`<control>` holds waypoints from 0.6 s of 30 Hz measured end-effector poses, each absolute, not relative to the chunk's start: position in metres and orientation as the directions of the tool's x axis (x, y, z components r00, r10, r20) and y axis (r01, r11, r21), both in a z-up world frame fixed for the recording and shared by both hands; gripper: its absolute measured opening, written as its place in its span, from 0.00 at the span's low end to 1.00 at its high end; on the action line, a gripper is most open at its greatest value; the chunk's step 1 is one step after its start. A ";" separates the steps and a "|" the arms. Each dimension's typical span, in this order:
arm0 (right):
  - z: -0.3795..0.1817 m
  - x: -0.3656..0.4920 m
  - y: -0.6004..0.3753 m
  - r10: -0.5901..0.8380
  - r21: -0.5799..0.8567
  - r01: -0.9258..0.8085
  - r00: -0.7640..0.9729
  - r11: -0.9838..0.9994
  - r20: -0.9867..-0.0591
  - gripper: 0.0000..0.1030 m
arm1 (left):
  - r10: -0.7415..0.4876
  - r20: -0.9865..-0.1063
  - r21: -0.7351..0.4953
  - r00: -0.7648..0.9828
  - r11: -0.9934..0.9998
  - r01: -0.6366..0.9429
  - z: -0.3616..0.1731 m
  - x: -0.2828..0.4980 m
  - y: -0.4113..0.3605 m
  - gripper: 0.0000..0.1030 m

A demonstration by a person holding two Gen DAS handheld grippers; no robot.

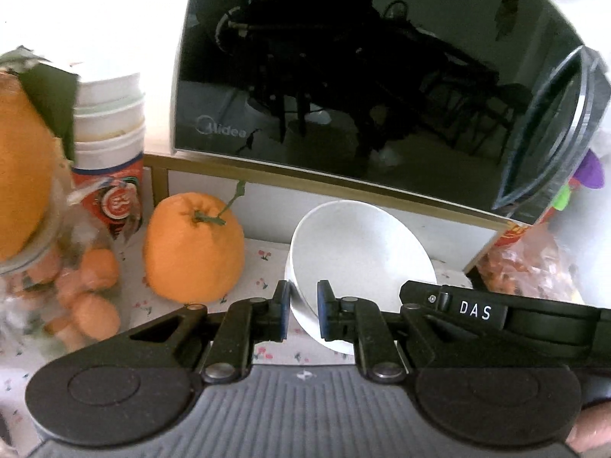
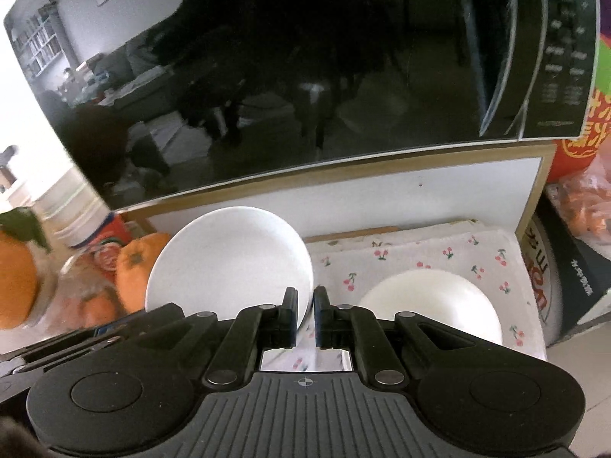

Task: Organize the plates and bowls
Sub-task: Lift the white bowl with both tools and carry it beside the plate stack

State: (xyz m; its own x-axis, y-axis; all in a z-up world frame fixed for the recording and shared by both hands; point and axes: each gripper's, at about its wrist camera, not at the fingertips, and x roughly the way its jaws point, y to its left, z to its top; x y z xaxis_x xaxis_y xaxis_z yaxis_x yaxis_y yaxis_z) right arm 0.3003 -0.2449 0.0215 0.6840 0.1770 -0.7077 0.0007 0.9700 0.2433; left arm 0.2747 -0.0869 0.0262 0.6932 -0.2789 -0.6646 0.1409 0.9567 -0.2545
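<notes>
My left gripper (image 1: pixel 304 301) is shut on the near rim of a white bowl (image 1: pixel 362 244) and holds it tilted above the cherry-print cloth, under the microwave shelf. My right gripper (image 2: pixel 305 305) is shut on the right rim of the same bowl (image 2: pixel 229 259). In the left wrist view the right gripper's black body shows at the bowl's right side. A second white bowl or plate (image 2: pixel 431 305) rests on the cloth (image 2: pixel 420 255), right of my right gripper.
A black Midea microwave (image 1: pixel 362 76) sits on a gold-edged white shelf (image 2: pixel 382 194) just above. A large orange (image 1: pixel 194 248), a jar of small oranges (image 1: pixel 72 286) and stacked paper cups (image 1: pixel 110 133) stand left. Snack bags and a box (image 2: pixel 573 267) stand right.
</notes>
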 end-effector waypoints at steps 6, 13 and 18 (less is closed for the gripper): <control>0.043 0.259 -0.238 0.186 0.237 -0.022 0.691 0.971 -0.698 0.10 | -0.303 -0.656 -0.269 0.691 0.950 0.161 0.046 0.236 -0.077 0.13; 0.062 0.202 -0.243 0.187 0.243 -0.016 0.691 0.970 -0.698 0.10 | -0.343 -0.649 -0.282 0.679 0.937 0.205 0.054 0.190 -0.076 0.13; 0.068 0.159 -0.248 0.178 0.234 -0.015 0.695 0.972 -0.697 0.10 | -0.382 -0.659 -0.312 0.648 0.923 0.226 0.048 0.157 -0.075 0.13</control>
State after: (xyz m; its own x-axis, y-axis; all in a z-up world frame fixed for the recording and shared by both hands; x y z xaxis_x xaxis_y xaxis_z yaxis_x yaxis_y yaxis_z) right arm 0.1590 -0.2482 0.0681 0.6946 0.1785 -0.6969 -0.0152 0.9721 0.2339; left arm 0.1567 -0.0751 0.0483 0.6482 -0.3820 -0.6588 0.2264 0.9226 -0.3122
